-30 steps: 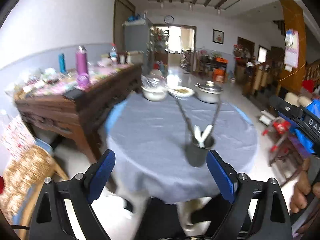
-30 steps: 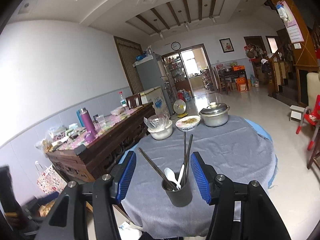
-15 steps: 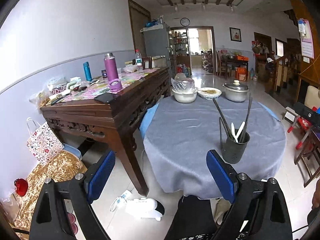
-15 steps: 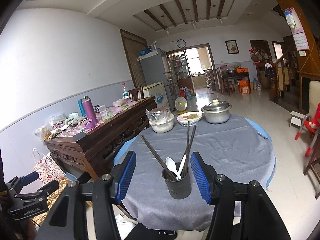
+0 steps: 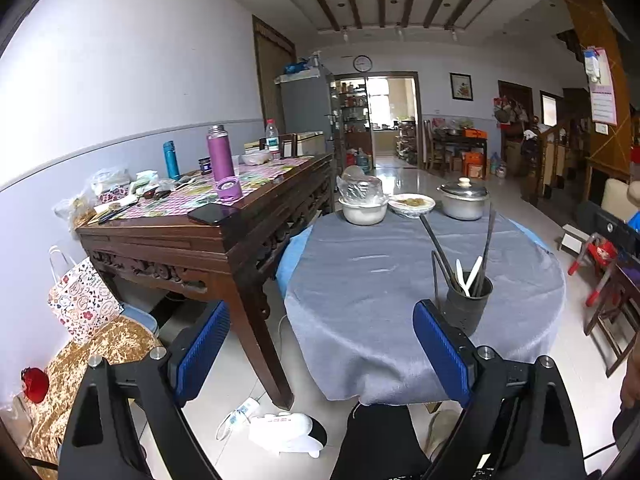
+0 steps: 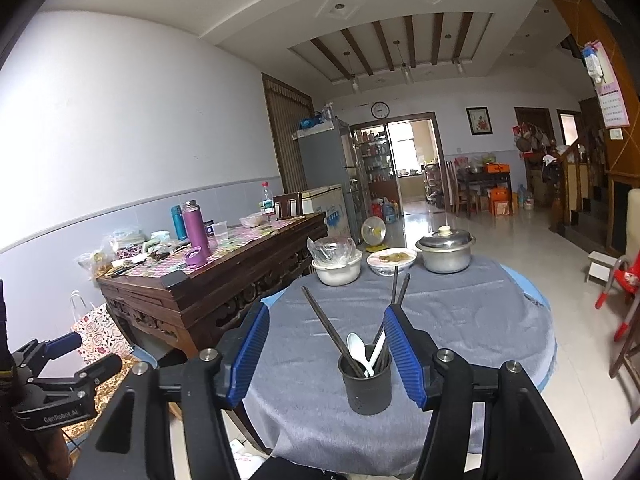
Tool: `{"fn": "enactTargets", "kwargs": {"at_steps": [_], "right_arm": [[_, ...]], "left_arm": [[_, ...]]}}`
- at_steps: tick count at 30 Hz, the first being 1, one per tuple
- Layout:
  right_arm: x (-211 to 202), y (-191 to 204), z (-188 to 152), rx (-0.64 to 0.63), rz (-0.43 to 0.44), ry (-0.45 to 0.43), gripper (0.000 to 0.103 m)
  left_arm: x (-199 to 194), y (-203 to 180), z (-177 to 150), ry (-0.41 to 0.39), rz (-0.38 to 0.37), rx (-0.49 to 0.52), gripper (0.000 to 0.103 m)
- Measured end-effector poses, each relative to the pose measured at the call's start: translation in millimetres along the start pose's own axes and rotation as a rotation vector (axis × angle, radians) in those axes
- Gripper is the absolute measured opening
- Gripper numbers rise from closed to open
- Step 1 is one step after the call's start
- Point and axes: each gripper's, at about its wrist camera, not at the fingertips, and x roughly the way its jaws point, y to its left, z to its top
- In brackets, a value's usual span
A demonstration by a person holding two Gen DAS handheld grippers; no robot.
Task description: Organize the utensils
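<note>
A dark utensil holder [image 6: 367, 384] stands near the front edge of the round table with a grey cloth [image 6: 452, 320]. It holds dark chopsticks [image 6: 328, 328] and white spoons [image 6: 358, 350]. It also shows in the left wrist view [image 5: 466, 306], right of centre. My right gripper [image 6: 326, 354] is open and empty, held just before the holder, which appears between its blue pads. My left gripper [image 5: 320, 344] is open and empty, held back from the table's front left edge; it also shows in the right wrist view [image 6: 64, 364], at the far left.
A white bowl under plastic [image 6: 336, 268], a dish of food [image 6: 391, 261] and a lidded metal pot [image 6: 446, 254] stand at the table's far side. A dark wooden sideboard [image 5: 208, 232] with bottles stands left. White shoes [image 5: 286, 432] lie on the floor. A red chair [image 6: 622, 292] stands at right.
My left gripper has pulled back and swung left, so the holder sits further right in its view. My right gripper has stayed almost still before the holder. Both stayed open.
</note>
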Motion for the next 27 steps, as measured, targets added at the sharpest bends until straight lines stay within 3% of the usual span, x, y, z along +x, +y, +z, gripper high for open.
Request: {"fn": "enactTargets", "kwargs": {"at_steps": [10,17,27], "right_arm": [[3.9,-0.3,-2.5,-0.012,-0.034,0.012,0.064],[6.8,2.6,-1.6,-0.011,-0.049,0.005,0.064],[4.1,8.0,-8.7,-0.042,-0.062,0.000,0.064]], "left_arm": [[5.2,-0.5,-8.6,0.013,-0.049,0.003,0.093],[4.6,5.5,-13.1,-0.009,-0.056,-0.018,0.093],[14.8,12.0,-23.2,0.023,-0.056,-0.062,0.093]]}}
